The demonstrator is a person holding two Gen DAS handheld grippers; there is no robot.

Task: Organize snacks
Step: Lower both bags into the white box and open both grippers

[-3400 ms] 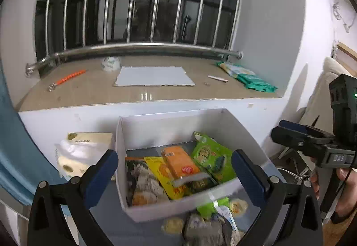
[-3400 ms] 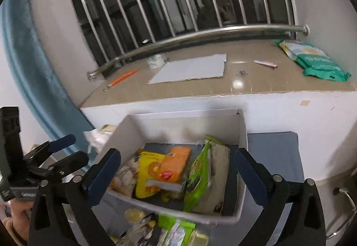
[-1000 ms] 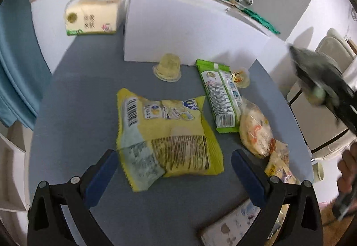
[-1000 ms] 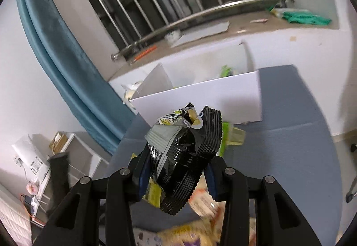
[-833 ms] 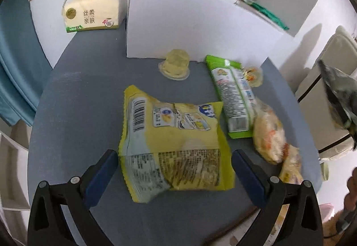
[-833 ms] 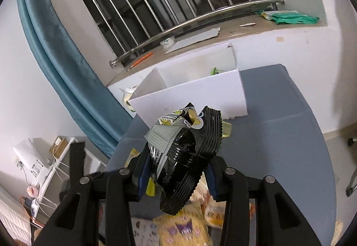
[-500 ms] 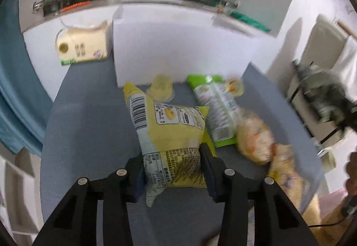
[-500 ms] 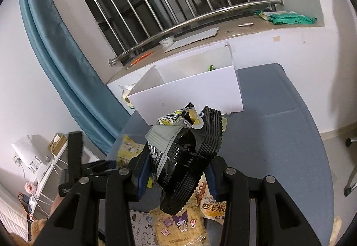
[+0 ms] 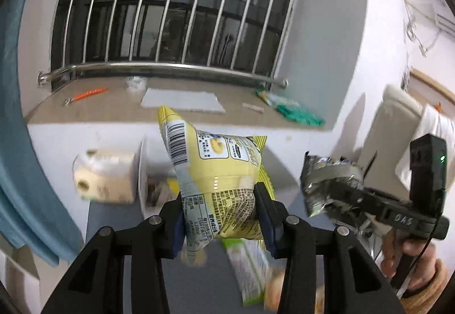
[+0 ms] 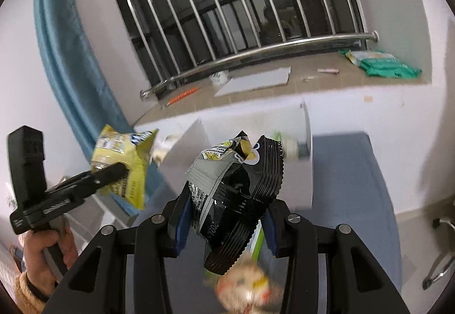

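My left gripper (image 9: 221,220) is shut on a yellow snack bag (image 9: 219,171) and holds it up in the air in front of the white box (image 9: 143,171). My right gripper (image 10: 224,217) is shut on a black and grey snack bag (image 10: 236,186), also lifted above the blue-grey table (image 10: 349,200). The white box (image 10: 284,154) stands at the table's back edge, with snacks inside. Each gripper shows in the other's view: the right gripper (image 9: 335,194) with its dark bag, the left gripper (image 10: 113,171) with the yellow bag (image 10: 122,160).
A green packet (image 9: 250,271) and other blurred snacks (image 10: 244,285) lie on the table below. A tissue pack (image 9: 102,180) sits left of the box. Behind is a stone sill (image 9: 182,112) with paper and green packs, window bars, and a blue curtain (image 10: 65,58).
My left gripper has closed on the yellow bag and lifted it off the table toward the box. My right gripper keeps the black bag and has moved closer to the box.
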